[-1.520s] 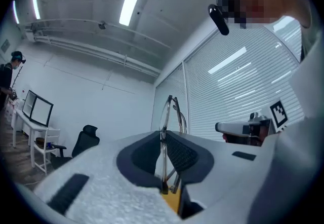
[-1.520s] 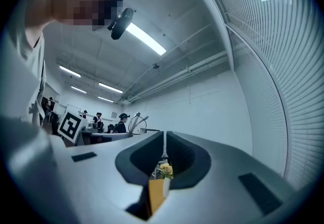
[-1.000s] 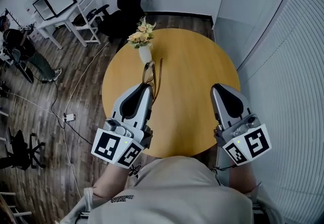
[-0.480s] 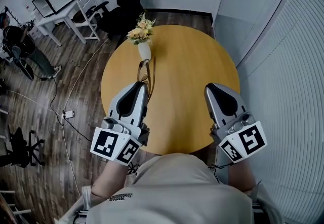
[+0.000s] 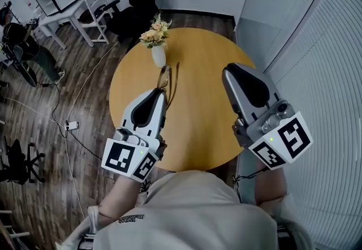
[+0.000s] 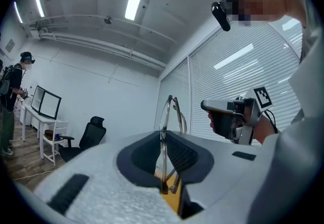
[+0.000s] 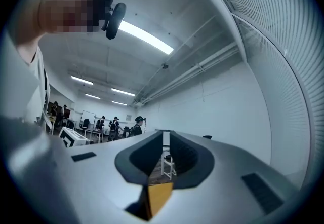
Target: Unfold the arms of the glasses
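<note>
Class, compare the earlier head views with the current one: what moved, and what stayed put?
The right tongs rose above the table, looming larger in the head view, with nothing between their jaws. The left tongs remain clamped on the glasses in much the same place, and the vase of flowers has not moved.

Worktop point(image 5: 198, 62): round, yellowish wood top, standing on a dark plank floor point(image 5: 85, 90). Standing directly on it is a small white vase point(image 5: 159, 56), upright, close to the far-left edge, carrying a bunch of pale yellow and cream flowers point(image 5: 154, 33). The near edge is covered by the person's torso.
</note>
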A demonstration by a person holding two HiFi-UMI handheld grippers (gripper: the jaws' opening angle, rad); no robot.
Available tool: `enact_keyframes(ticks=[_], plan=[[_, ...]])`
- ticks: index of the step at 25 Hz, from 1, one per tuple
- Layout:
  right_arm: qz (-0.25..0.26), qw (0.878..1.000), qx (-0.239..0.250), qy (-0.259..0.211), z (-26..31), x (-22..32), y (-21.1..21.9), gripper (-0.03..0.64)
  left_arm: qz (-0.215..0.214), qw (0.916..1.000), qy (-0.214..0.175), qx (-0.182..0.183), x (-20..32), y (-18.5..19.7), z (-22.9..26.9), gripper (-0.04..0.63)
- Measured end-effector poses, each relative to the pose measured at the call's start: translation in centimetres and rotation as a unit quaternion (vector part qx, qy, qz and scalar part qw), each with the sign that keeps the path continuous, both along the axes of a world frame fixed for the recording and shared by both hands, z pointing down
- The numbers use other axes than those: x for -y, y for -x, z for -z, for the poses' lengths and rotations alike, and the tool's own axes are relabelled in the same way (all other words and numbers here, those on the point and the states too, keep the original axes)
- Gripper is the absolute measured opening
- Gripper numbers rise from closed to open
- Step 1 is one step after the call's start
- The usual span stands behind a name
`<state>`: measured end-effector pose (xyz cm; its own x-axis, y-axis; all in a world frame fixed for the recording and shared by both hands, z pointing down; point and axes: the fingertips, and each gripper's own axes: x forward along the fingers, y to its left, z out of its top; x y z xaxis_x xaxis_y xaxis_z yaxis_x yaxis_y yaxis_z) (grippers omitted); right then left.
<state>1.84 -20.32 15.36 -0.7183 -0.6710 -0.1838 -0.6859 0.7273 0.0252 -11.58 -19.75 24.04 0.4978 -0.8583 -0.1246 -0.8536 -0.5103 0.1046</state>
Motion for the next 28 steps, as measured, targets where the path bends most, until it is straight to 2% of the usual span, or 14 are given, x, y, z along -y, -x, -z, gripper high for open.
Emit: enact_keyframes(ticks=[3,8,16,21,28], plan=[[0.009,1.000,-0.001,-0.012,1.6,-0.1,1.0,0.038,-0.006,1.0000,-0.002,0.002,-0.5,-0.3,0.1,0.048],[0.032,0.999,0.001,-0.004,2.3,1.0,3.4,0.038,-0.022,0.9997,0.004,0.009,-0.3,-1.5,-0.1,0.049],[0.039,0.998,-0.054,-0.006,0.3,1.5,6.3,0.038,-0.040,0.9991,0.004,0.013,-0.8,-2.7,-0.4,0.049],[0.021,0.995,-0.095,-0.013,-1.5,2.0,6.1,0.038,-0.028,0.9996,0.005,-0.006,-0.4,-2.0,-0.5,0.049],[0.017,0.996,-0.086,0.013,-2.3,1.8,4.3,0.038,0.001,0.9997,0.005,-0.024,0.4,-0.1,0.4,0.049]])
